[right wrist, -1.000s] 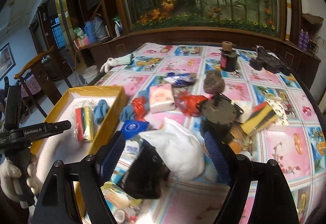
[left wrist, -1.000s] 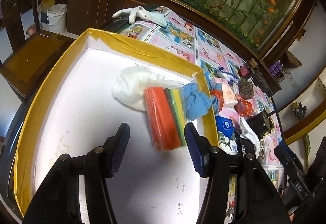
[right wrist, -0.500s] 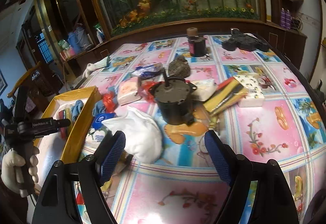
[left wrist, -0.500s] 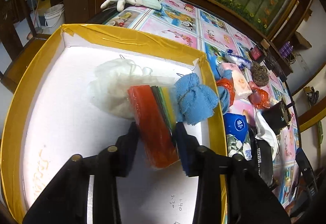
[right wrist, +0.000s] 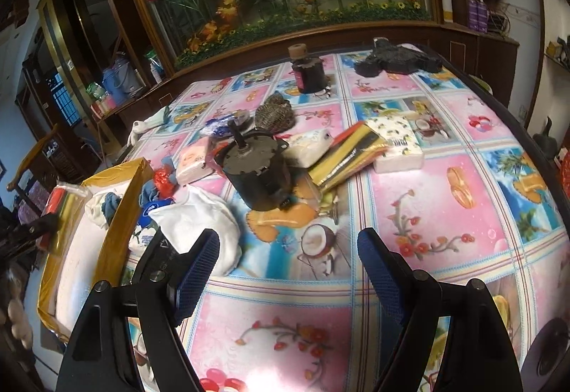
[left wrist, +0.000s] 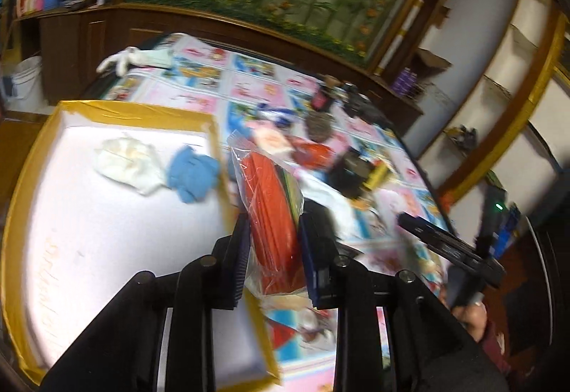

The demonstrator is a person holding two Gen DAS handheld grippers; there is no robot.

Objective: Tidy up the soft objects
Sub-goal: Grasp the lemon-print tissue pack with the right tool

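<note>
Left wrist view showed the packet of cloths (left wrist: 272,224), a clear plastic bag around an orange block and thinner coloured layers, pinched between the pads of the left gripper (left wrist: 272,249), whose jaws were closing on it. It hung lifted at the right edge of the yellow-rimmed box (left wrist: 32,178), above where box and table (left wrist: 359,142) meet. I judged it light and squashy, with a slick wrapper that could slide in the pads; the firm orange block at its middle looked the best place to hold, not the loose crinkled end of the bag. Inside the box lay a white cloth (left wrist: 128,166) and, touching it, a blue cloth (left wrist: 192,174).

Right wrist view showed the right gripper (right wrist: 288,271) with fingers spread wide and nothing between them, above the flowered tablecloth. Just ahead to its left lay a white bag (right wrist: 199,224), soft-looking and easy to pinch at its bulging middle. Beyond stood a dark motor (right wrist: 256,171), hard and probably heavy, with a second striped packet (right wrist: 345,153) and napkins (right wrist: 395,146) beside it.
</note>
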